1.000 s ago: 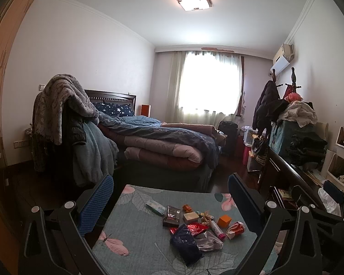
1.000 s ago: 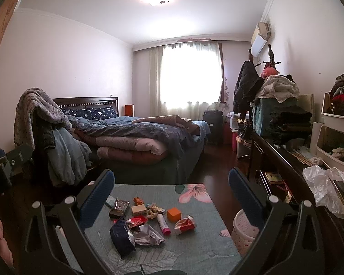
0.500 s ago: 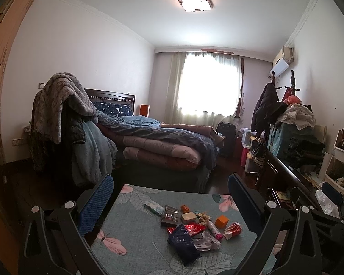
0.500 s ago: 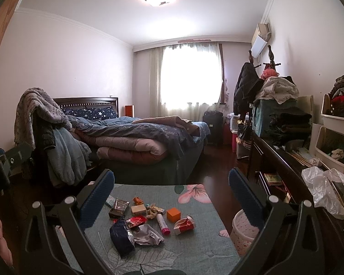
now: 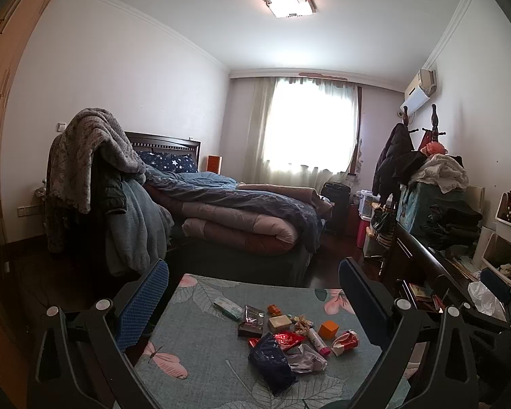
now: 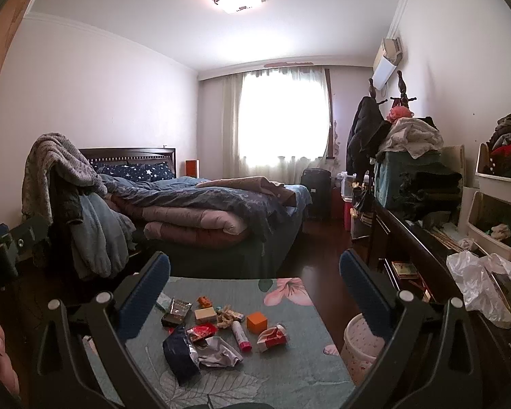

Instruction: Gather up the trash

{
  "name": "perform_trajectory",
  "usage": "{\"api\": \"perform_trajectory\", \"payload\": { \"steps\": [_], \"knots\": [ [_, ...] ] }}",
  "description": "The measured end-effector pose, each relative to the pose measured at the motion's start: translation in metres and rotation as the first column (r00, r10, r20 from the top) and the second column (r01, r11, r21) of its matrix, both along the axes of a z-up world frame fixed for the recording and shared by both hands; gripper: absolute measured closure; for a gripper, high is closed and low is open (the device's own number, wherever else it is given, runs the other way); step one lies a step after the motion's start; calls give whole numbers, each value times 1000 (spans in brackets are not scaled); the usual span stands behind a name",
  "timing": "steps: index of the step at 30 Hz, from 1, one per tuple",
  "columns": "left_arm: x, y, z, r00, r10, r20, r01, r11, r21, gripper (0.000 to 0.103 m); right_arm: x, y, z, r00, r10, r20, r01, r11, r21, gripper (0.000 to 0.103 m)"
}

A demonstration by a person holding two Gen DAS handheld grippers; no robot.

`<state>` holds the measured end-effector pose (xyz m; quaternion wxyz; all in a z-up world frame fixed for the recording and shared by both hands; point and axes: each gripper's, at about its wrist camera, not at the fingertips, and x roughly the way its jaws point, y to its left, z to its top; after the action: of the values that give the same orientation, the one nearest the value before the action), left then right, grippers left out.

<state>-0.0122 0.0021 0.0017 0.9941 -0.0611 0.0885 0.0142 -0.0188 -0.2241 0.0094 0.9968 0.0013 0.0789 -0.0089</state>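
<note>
Several pieces of trash lie on a table with a green floral cloth point(image 5: 201, 347) point(image 6: 289, 368): a dark blue bag point(image 5: 271, 363) point(image 6: 180, 351), a red wrapper point(image 5: 289, 337) point(image 6: 202, 331), an orange cube point(image 5: 328, 329) point(image 6: 256, 321), a pink tube point(image 5: 318, 339) point(image 6: 241, 336) and a crumpled red-white carton point(image 5: 344, 339) point(image 6: 272, 335). My left gripper point(image 5: 253, 289) is open and empty, above the table's near side. My right gripper point(image 6: 254, 281) is open and empty, likewise held above the trash. A white waste bin point(image 6: 361, 347) stands right of the table.
A bed with heaped quilts point(image 5: 242, 211) stands beyond the table. A chair draped with blankets point(image 5: 95, 177) is at left. A dark dresser point(image 6: 412, 255) piled with clothes and a plastic bag point(image 6: 483, 283) runs along the right wall.
Both grippers have drifted slightly; the left view has shifted a little so the trash sits slightly lower and more to the left. Both stay open and empty.
</note>
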Motion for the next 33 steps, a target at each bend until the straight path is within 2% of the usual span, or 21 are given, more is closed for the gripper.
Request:
{"api": "perform_trajectory", "payload": {
  "steps": [33],
  "knots": [
    [4, -4, -5, 1000, -18, -17, 18, 1000, 3, 4, 3, -6, -10, 1000, -6, -13, 6, 1000, 7, 3]
  ]
}}
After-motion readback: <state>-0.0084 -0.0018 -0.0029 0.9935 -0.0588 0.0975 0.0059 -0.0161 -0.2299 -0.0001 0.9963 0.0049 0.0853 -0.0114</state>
